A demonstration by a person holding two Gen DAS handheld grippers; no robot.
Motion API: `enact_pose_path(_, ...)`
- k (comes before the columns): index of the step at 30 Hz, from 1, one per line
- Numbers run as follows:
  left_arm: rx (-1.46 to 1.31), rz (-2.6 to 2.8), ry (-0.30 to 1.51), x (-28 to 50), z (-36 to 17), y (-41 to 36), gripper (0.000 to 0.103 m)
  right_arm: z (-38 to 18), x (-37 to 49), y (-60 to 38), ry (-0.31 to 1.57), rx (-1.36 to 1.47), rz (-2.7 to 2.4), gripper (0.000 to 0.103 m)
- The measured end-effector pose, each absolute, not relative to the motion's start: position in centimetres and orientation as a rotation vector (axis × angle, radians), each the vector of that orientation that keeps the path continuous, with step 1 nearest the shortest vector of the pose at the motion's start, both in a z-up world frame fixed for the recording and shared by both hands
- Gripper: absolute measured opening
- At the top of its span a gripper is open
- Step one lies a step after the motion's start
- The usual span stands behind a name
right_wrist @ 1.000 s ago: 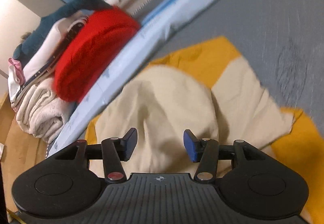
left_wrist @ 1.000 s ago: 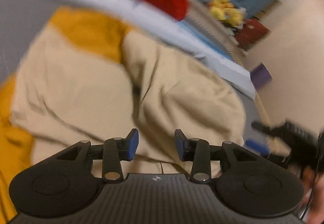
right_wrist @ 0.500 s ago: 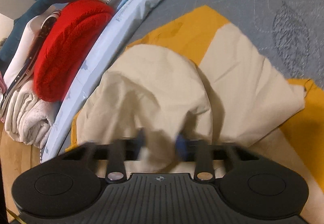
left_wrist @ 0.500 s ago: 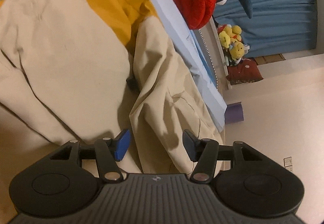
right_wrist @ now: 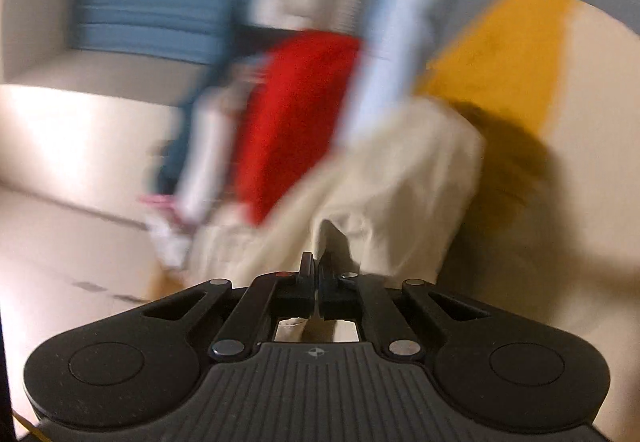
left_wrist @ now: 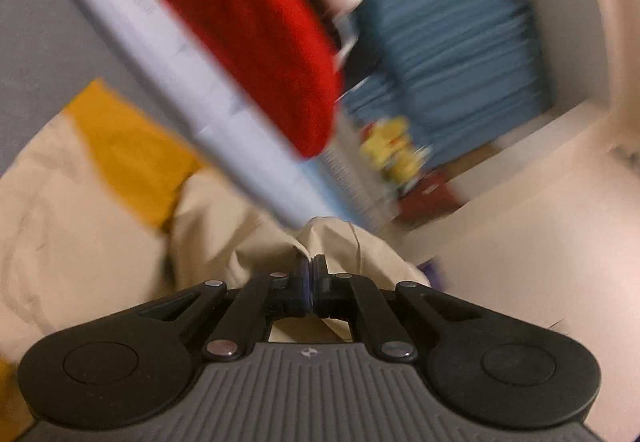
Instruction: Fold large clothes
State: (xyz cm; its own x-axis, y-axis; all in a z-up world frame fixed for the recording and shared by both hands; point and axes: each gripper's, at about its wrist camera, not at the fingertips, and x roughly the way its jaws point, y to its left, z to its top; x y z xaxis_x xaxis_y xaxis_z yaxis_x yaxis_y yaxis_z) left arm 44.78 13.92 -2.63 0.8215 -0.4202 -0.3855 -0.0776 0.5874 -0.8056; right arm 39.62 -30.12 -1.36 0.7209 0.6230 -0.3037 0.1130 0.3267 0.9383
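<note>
Nearest in the left wrist view, the left claw (left_wrist: 308,274) was seen clenched on a pinch of the cream garment (left_wrist: 224,238); its jaws had just been closing, and a small peak of cloth stood up between the pads. In the right wrist view the right claw (right_wrist: 318,274) was likewise clamped on a fold of the same cream garment (right_wrist: 392,178), whose cloth rose in a tent directly ahead of the pads. Each claw was thus found at the near edge of the garment, with the bulk of the fabric lying forward and away from both.

Beyond the grips, the garment was spread over a yellow cloth (left_wrist: 132,150) on the grey bed (left_wrist: 44,42). Its long axis appeared to run across the two claws rather than away from them, though the heavy motion blur left this uncertain. Neither hand could be judged nearer to the garment, since both were already holding it. The coming move was judged to depend on the near edge being carried forward over the far part, with both grips kept level so the fold stays square.

Farther off, a pale blue band (left_wrist: 208,82) was seen along the bed's far side, then a red folded item (left_wrist: 264,42), and behind it a blue curtain (left_wrist: 452,54).
</note>
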Motion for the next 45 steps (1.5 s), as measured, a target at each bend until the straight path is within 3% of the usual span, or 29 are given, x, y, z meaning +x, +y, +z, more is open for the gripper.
enact_pose_path(3, -0.838, -0.088, 0.874, 46.1, -6.0, 12.2, 0.001, -4.6, 39.9, -29.3, 1.022, 1.026, 0.149, 0.001)
enact_pose_path(7, -0.705, -0.046, 1.057, 46.6, -8.3, 10.1, 0.005, -6.7, 39.6, -29.1, 1.143, 0.976, 0.04, 0.002)
enact_pose_path(10, -0.633, -0.046, 1.026, 46.7, -7.1, 9.4, 0.016, -5.2, 39.7, -29.0, 1.119, 0.91, 0.036, 0.008)
enact_pose_path(12, -0.616, -0.029, 1.003, 46.6, -6.3, 9.5, 0.025, -3.8, 39.6, -28.8, 1.093, 0.828, 0.014, 0.024)
enact_pose_path(14, -0.601, -0.004, 0.968, 46.2, -5.6, 9.6, 0.045, -2.0, 39.1, -28.7, 1.024, 0.706, -0.027, 0.031)
enact_pose_path(18, -0.48, 0.023, 0.839, 45.4, -2.8, 9.3, 0.046, 1.7, 37.5, -26.9, 0.778, 0.476, -0.01, 0.032)
enact_pose_path(21, -0.4, -0.057, 0.735, 44.6, -1.0, 8.2, 0.046, 2.7, 37.2, -25.6, 0.693, 0.524, 0.16, 0.035)
enact_pose_path(25, -0.366, -0.176, 0.756, 44.6, -1.6, 5.8, 0.046, 1.5, 37.5, -23.2, 0.765, 0.565, 0.369, 0.042)
enact_pose_path(29, -0.359, -0.16, 0.911, 45.1, -4.4, 5.3, 0.045, -2.1, 38.2, -22.7, 0.959, 0.543, 0.295, 0.042)
enact_pose_path(32, -0.363, -0.126, 1.029, 45.7, -6.4, 5.6, 0.038, -4.8, 38.9, -23.3, 1.085, 0.519, 0.187, 0.036)
enact_pose_path(37, -0.346, -0.105, 1.053, 45.6, -6.0, 6.2, 0.039, -3.6, 38.2, -22.8, 1.08, 0.459, 0.176, 0.037)
enact_pose_path(45, -0.288, -0.14, 0.829, 44.5, -2.2, 5.5, 0.039, 1.2, 39.1, -24.9, 0.862, 0.458, 0.162, 0.039)
